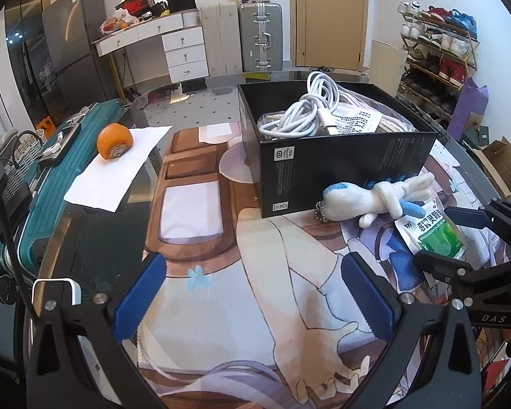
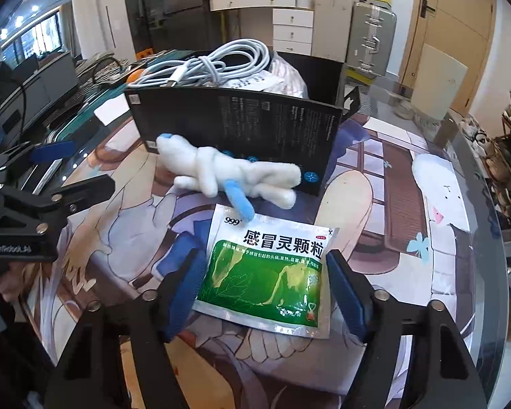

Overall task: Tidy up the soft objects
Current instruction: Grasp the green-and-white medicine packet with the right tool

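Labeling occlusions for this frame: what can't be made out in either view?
- Box contents: in both views the black box walls and white cable hide what lies beneath.
- Green sachet: whether the right hand-held gripper pads touch its side edges is unclear in the right wrist view; in the left wrist view that gripper partly covers it.
- Plush toy: its face is turned away.
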`<state>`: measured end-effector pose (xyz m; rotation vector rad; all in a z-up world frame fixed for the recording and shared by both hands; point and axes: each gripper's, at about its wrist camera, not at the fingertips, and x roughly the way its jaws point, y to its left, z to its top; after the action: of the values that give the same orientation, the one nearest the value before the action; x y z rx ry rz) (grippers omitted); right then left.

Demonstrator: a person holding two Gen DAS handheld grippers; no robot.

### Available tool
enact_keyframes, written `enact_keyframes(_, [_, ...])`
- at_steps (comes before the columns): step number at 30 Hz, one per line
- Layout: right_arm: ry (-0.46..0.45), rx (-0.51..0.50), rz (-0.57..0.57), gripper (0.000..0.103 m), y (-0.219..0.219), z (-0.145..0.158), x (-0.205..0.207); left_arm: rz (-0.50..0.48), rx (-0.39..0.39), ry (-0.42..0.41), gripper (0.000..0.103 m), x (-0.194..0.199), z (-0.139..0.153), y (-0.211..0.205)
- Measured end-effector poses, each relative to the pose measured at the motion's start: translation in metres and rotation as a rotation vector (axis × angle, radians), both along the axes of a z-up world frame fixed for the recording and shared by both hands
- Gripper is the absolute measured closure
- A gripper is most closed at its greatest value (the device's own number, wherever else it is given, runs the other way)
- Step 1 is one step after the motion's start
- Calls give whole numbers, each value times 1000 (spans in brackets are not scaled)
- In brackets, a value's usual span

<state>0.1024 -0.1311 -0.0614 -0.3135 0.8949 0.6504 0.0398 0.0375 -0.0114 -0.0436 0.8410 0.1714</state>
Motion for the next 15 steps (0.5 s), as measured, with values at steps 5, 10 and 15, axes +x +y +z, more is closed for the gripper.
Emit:
enact_keyframes(5, [2,3,35,49,-1,2,-5,-7,-3,-2,0,0,-1,-2])
enact_keyframes(10, [5,2,42,52,-1,3,-6,-13,3,2,0,0,-1,-5])
enact_keyframes(15, [8,3,48,58,-10,4,-14,-18,-3,1,0,-1,-2,-6])
